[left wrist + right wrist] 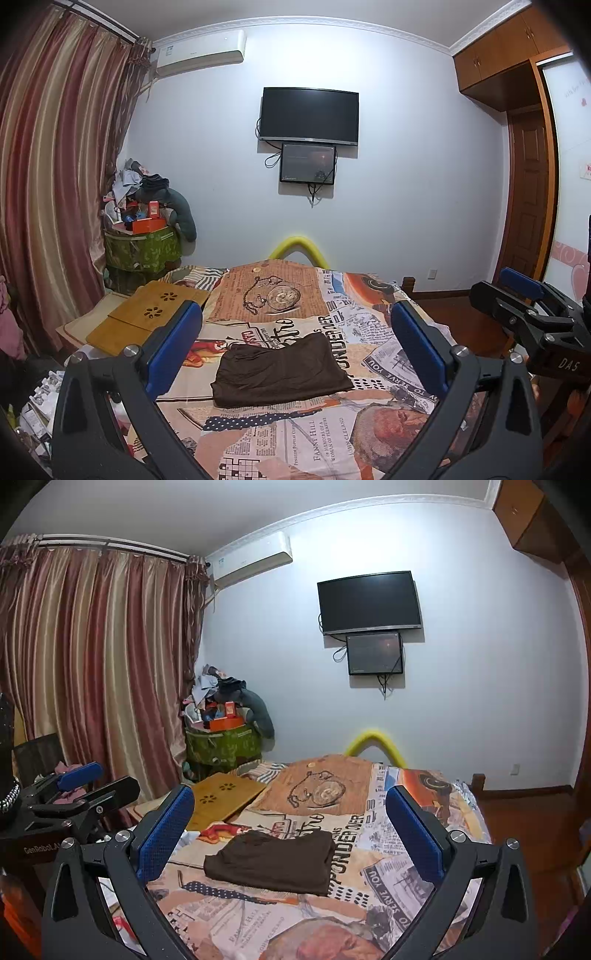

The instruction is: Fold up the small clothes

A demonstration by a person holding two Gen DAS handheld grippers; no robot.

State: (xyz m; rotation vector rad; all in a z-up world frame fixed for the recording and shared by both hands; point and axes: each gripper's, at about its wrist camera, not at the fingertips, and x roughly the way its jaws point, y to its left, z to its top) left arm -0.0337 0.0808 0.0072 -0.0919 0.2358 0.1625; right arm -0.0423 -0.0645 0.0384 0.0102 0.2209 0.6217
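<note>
A dark brown garment (pixel 282 371) lies folded into a flat rectangle on the bed's newspaper-print cover (pixel 332 435); it also shows in the right wrist view (pixel 273 860). My left gripper (pixel 295 332) is open and empty, held above and in front of the garment, apart from it. My right gripper (pixel 290 816) is open and empty too, likewise held off the cloth. The right gripper shows at the right edge of the left wrist view (pixel 524 299). The left gripper shows at the left edge of the right wrist view (pixel 85 786).
A bamboo lap tray (pixel 147 317) lies on the bed's left side. A green bin piled with clutter (pixel 144 236) stands in the far left corner by striped curtains (pixel 55 184). A TV (pixel 309 115) hangs on the far wall. Wooden wardrobe and door (pixel 524 192) are at right.
</note>
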